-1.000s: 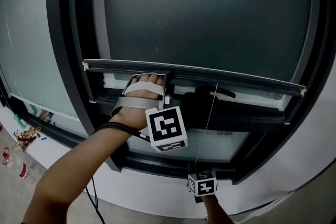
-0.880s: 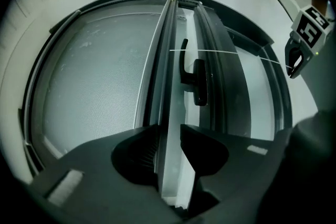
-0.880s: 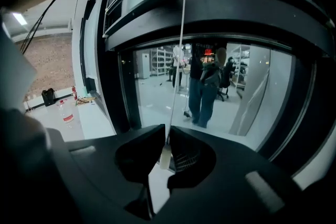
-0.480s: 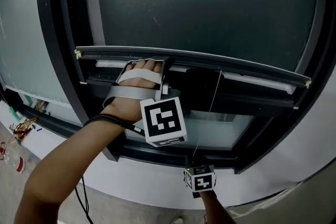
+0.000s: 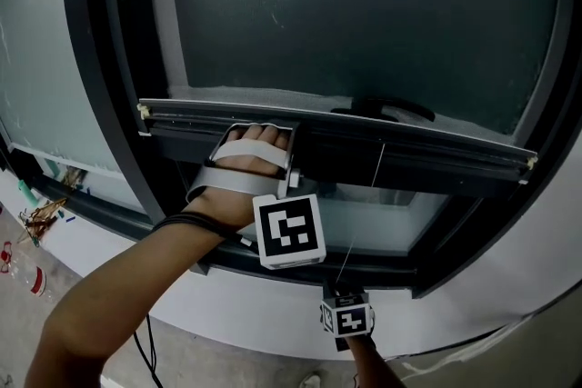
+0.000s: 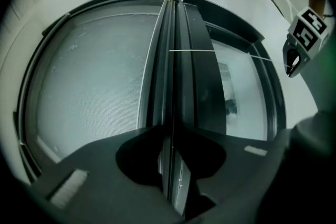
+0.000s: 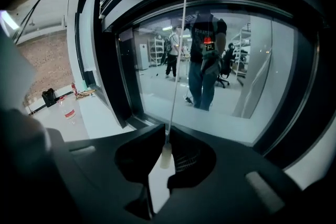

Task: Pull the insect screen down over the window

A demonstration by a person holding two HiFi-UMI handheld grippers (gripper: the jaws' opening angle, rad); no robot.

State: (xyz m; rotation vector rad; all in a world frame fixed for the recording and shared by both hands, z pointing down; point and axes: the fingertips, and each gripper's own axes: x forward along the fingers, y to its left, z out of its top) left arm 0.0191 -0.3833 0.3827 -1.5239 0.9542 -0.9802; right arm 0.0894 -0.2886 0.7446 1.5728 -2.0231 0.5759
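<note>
The dark insect screen mesh (image 5: 364, 14) covers most of the window. Its black bottom bar (image 5: 409, 150) runs across the lower pane. My left gripper (image 5: 289, 134) holds that bar near its left third. In the left gripper view the bar (image 6: 178, 60) runs straight between the jaws of the left gripper (image 6: 170, 136), which have just been closing and now press on it. Below, my right gripper (image 5: 344, 291) is shut on the thin white pull cord (image 5: 364, 204). The cord's white end piece (image 7: 166, 156) hangs between the jaws of the right gripper (image 7: 167, 131).
A black window handle (image 5: 382, 109) shows behind the mesh above the bar. The dark window frame (image 5: 100, 104) stands at the left, over a white sill (image 5: 273, 323). Clutter (image 5: 41, 227) and a bottle (image 7: 67, 107) lie left. People (image 7: 205, 60) stand beyond the glass.
The bottom bar has come down with both grippers. The window handle, which was below the bar, now shows above it behind the mesh. The open gap under the bar has narrowed.
</note>
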